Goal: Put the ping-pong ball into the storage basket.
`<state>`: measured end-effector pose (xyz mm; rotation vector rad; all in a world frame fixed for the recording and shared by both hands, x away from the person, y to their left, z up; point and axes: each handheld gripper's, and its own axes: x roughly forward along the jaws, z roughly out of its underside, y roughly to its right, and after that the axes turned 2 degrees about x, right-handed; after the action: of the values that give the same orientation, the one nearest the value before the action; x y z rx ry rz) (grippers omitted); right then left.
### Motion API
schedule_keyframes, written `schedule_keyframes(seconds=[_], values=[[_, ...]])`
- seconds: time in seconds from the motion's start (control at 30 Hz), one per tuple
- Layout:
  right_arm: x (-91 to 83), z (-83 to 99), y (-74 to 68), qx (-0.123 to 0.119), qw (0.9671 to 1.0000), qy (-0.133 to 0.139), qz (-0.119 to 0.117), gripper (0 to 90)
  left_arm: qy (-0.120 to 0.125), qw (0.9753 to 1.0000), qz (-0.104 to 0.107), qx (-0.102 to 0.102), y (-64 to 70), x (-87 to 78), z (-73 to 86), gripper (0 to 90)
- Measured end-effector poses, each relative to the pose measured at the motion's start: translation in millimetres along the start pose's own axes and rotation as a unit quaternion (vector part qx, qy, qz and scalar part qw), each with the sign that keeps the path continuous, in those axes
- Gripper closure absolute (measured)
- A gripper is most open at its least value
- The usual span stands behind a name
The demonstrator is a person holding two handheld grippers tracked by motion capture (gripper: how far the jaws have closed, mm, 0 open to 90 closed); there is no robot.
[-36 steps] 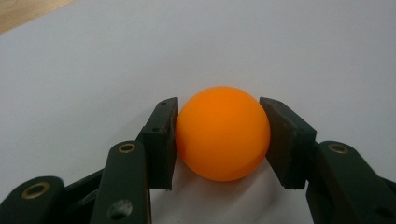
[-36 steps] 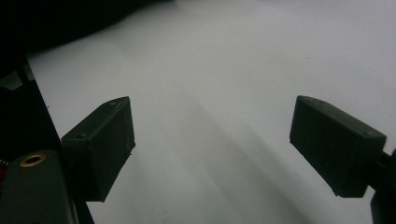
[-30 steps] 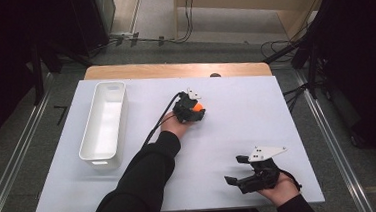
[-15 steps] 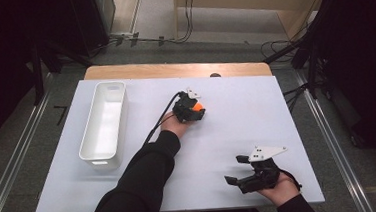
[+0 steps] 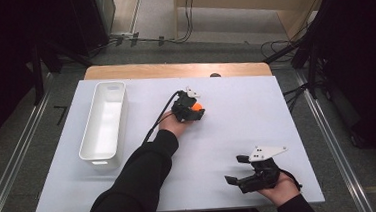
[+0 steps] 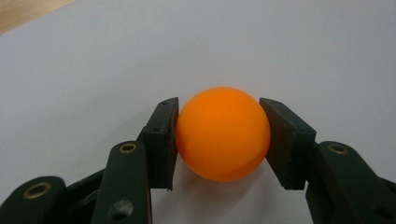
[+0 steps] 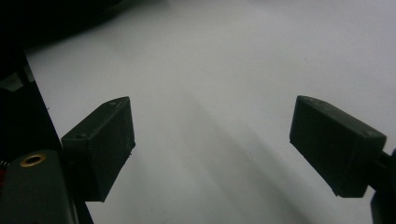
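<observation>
Ball (image 6: 222, 133) is smooth, plain orange, pinched between your left gripper (image 6: 219, 135) pads mid-table. Your right gripper (image 5: 239, 170) sits low near you, jaws spread wide.

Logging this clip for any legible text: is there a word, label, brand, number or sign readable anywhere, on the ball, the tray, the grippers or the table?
None: no text can be read in any view.
Round orange plastic ball: plain, no print on the side shown.
Long white plastic tray: no label visible.
Left hand-held gripper and right hand-held gripper: black jaws unmarked.
White table top: no writing; the black corner mark on the floor is no letter.
</observation>
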<state>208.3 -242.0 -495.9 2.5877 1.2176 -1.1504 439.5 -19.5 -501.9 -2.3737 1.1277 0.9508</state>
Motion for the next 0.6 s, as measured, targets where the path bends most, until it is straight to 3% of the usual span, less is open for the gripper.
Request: schedule_keyframes(seconds=[0.2,0.37,0.6], values=[[0.1,0.0,-0.1,-0.001,1.0,0.0,0.0,12.7,0.011,0.9998,0.015,0.003,4.7,-8.5,-4.3,50.4],[0.0,0.2,-0.1,-0.001,1.0,-0.001,0.0,12.7,0.003,0.9996,0.028,0.007,8.3,-14.7,-6.0,50.4],[0.5,0.1,-0.5,0.0,1.0,0.0,0.001,12.7,0.007,0.9992,0.038,-0.01,10.7,-20.9,-1.1,50.4]])
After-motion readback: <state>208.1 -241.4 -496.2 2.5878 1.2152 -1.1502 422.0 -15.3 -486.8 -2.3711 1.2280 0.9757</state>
